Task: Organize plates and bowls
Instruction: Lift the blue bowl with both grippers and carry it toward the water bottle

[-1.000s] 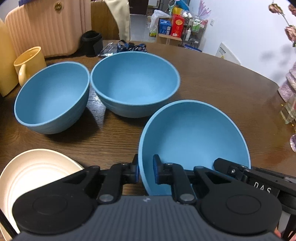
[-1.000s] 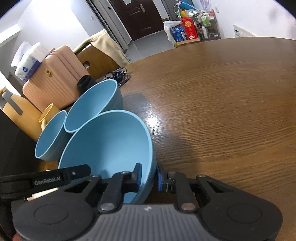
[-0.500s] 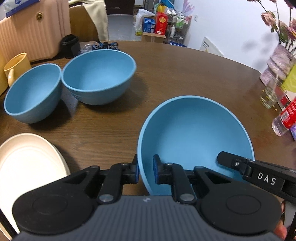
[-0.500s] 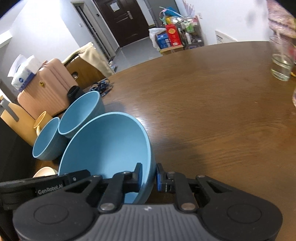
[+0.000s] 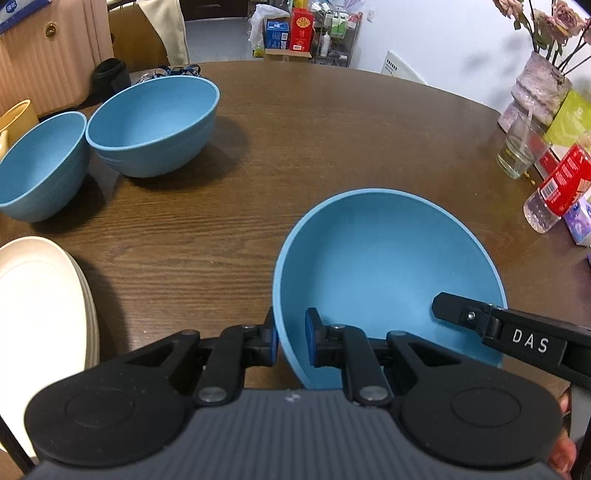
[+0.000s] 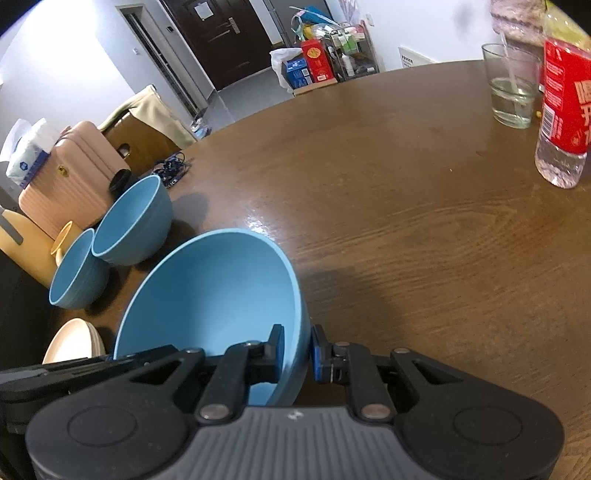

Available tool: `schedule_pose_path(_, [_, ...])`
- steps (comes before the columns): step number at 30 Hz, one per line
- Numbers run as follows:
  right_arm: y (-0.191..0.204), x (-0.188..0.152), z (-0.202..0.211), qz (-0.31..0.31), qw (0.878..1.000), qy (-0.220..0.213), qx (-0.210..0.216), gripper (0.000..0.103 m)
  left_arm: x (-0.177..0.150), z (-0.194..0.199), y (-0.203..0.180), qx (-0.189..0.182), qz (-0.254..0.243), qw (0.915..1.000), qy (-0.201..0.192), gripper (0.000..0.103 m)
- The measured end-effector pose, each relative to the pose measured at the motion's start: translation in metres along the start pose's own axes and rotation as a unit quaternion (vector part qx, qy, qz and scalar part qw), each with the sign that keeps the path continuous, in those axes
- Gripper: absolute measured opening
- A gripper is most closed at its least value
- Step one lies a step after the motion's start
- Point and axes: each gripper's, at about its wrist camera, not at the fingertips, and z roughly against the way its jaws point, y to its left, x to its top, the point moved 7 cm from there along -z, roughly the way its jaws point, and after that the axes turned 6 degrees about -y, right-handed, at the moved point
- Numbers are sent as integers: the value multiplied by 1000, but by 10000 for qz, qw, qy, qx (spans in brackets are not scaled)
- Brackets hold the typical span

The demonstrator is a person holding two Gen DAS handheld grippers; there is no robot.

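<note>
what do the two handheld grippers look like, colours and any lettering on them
Both are matte black. The left gripper and right gripper each have a grey ribbed body, two round black discs, linkage arms with silver pivot pins, and blue pads inside the jaws. White lettering on the right gripper's side reads "DAS". No cables or sleeves show.

Lived-in home, round wooden dining table, vase of flowers, suitcase, front door

brown wooden table — two blue bowls, cream plates.
</note>
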Motion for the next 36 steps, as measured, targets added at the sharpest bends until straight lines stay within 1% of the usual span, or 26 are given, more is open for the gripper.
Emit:
schedule_pose_path(13, [-5, -14, 3, -63, 9999, 61, 82, 14, -14, 4, -1, 39, -21, 10000, 50, 15])
schedule_pose_path(23, [-7, -17, -4, -109, 9999, 117, 42, 14, -18, -3, -2, 42, -55, 9999, 139, 15])
schedule_pose_path(28, [-4, -16, -7, -34, 9999, 130, 6, 14, -18, -3, -2, 26, -41, 9999, 129, 15])
schedule_pose_path(33, [2, -15, -5, 158, 9998, 72, -46, 22, -18, -1, -2, -23, -72, 9999, 78, 17])
schedule_pose_path(34, [3, -15, -4, 176, 9998, 46, -54, 32, -18, 1, -2, -24, -85, 9999, 64, 19])
schedule_pose_path(35, [4, -13, -3, 192, 9998, 11, -84, 46, -17, 2, -2, -28, -92, 9999, 51, 24])
schedule_pose_path(36, [3, -12, -1, 212, 9997, -24, -109, 52, -17, 4, -2, -33, -93, 9999, 29, 28])
